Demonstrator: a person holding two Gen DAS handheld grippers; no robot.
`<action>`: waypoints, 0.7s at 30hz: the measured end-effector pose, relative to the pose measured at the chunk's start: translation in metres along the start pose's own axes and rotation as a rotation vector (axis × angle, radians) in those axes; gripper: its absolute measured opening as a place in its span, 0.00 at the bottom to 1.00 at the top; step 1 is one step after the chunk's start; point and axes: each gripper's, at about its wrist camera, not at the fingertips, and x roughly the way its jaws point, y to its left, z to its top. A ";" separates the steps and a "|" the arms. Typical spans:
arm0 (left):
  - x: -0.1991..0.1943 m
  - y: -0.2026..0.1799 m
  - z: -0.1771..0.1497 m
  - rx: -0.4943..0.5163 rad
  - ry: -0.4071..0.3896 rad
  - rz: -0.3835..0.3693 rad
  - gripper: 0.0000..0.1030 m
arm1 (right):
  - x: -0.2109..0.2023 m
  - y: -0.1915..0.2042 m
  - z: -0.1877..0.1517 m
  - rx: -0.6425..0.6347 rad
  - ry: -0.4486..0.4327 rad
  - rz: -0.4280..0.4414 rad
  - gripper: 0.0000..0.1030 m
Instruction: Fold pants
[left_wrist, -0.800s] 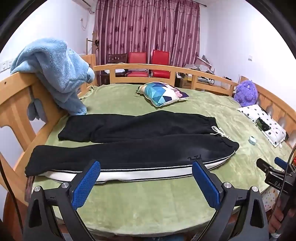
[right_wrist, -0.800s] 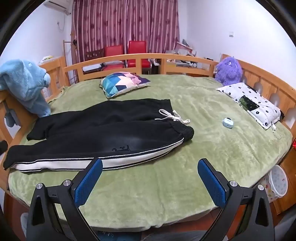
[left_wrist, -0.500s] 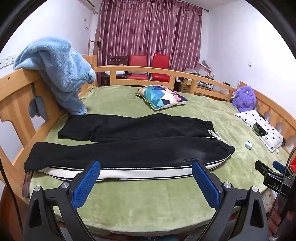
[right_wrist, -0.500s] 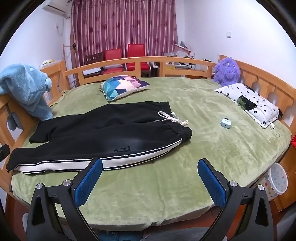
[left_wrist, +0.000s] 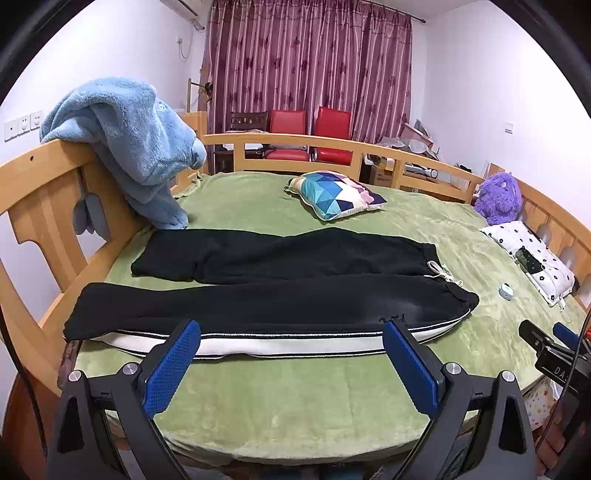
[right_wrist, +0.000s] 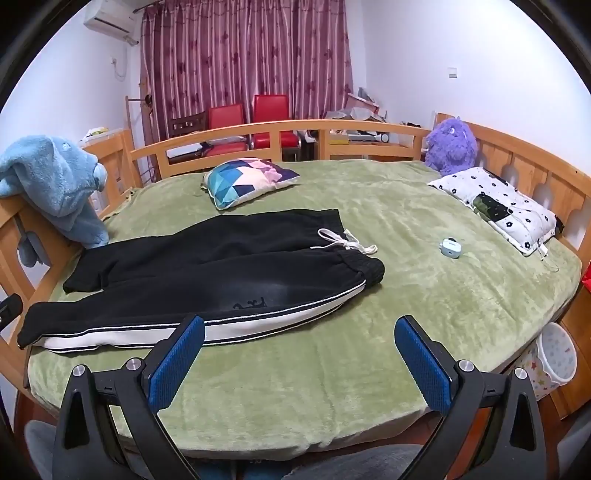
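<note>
You hold both grippers low in front of the bed, and the black pants (left_wrist: 273, 295) are the thing to look at. They lie flat on the green blanket (left_wrist: 295, 406), spread out long from side to side. The two legs lie side by side, with the waist end at your right and the leg ends at your left. A white stripe (left_wrist: 288, 345) runs along the pant leg closest to you.

Your left gripper (left_wrist: 291, 360) points straight at the pants, level and steady. Its blue pads (left_wrist: 171, 363) stand far apart, with nothing between them. It floats just in front of the white stripe and does not touch the cloth.

Your right gripper (right_wrist: 299, 360) is spread wide too (nothing is pinched in it). It floats over bare blanket, near the waist end of the pants, and it is not touching them either. From the left camera you can see the tip of your right gripper past the waist end.

A white string (right_wrist: 345, 240) lies on the waist of the pants. Behind the pants sits a colorful pillow (right_wrist: 247, 179). A small blue case (right_wrist: 451, 248) rests on the blanket past the waist end. A fluffy blue blanket (left_wrist: 136, 147) hangs on the wooden rail beyond the leg ends.
</note>
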 end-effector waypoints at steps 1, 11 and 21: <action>-0.001 0.000 0.000 0.001 -0.002 0.004 0.97 | 0.000 0.001 0.000 0.000 -0.003 0.000 0.98; -0.014 -0.005 0.003 -0.005 0.007 0.041 0.97 | -0.005 0.008 0.005 -0.008 -0.010 0.020 0.98; -0.015 -0.005 0.013 -0.043 -0.002 0.055 1.00 | 0.000 0.010 0.012 -0.028 0.013 0.059 0.98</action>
